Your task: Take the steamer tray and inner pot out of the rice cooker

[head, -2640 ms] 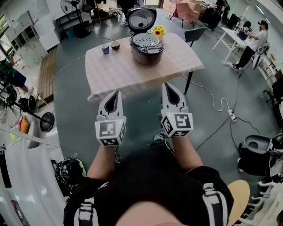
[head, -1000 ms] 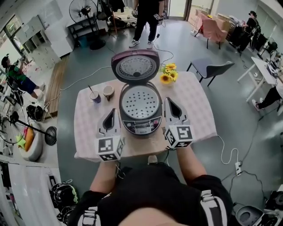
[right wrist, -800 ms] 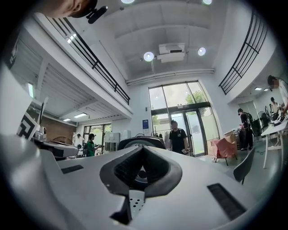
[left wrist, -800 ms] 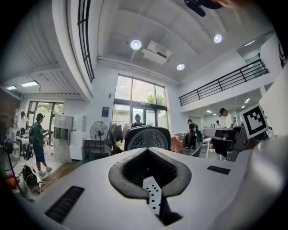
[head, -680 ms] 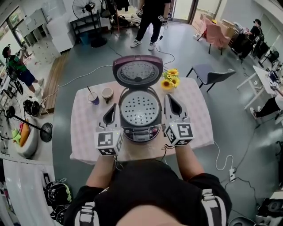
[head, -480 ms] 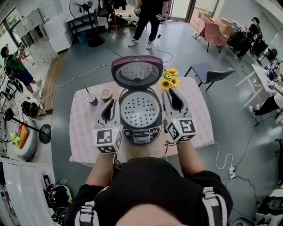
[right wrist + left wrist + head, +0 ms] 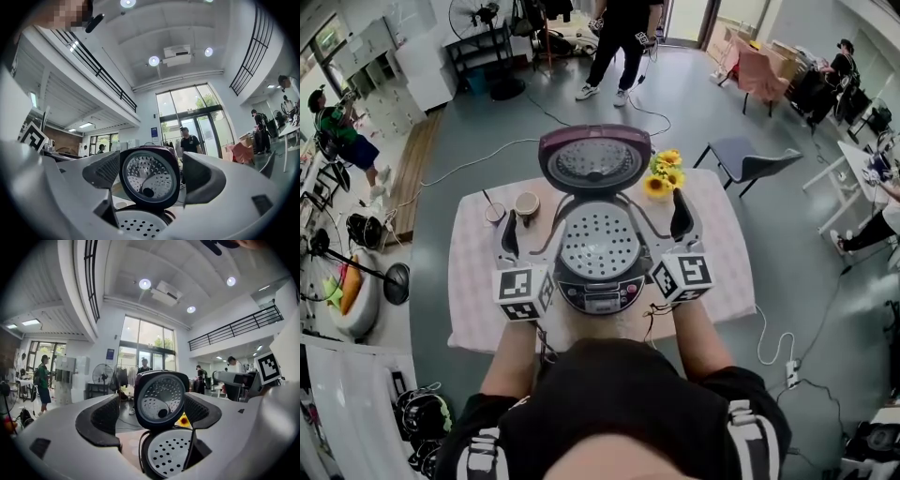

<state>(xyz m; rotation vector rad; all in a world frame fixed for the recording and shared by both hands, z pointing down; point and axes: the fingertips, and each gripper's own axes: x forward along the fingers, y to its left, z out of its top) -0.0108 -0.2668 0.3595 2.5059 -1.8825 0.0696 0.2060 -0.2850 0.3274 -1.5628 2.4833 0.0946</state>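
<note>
The steamer tray point(image 7: 602, 242), a round metal plate with many holes, sat in the mouth of the rice cooker point(image 7: 598, 292), in the middle of the head view. The inner pot below it was not visible. The cooker's lid point(image 7: 594, 159) stood raised behind the tray, toward the top of the frame, with its perforated inner face turned to the camera.

The left gripper point(image 7: 539, 227) was at the left side of the cooker and the right gripper point(image 7: 654, 220) at the right side, both over the tabletop point(image 7: 478, 281). The fingers of each had just been opening and stood spread wide, pinching nothing. In the head view the outer finger of each gripper lay beside the cooker, apart from it. The inner finger crossed over the cooker's rim near the edge of the tray, and I could not tell whether it touched.

In the left gripper view the tray appeared low between the two fingers point(image 7: 104, 417), with the lid above it. The finger at the right of that frame overlapped the tray's right edge. In the right gripper view the lid filled the gap between the fingers point(image 7: 201, 176), and only the upper part of the tray showed at the lower edge.

On the tabletop, sunflowers point(image 7: 664, 173) stood at the upper right of the cooker and two cups point(image 7: 526, 203) at the upper left, near the left gripper's outer finger. Beyond the table a grey chair point(image 7: 741, 159) stood on the floor at the right, and a person point(image 7: 623, 37) stood at the top of the frame.
</note>
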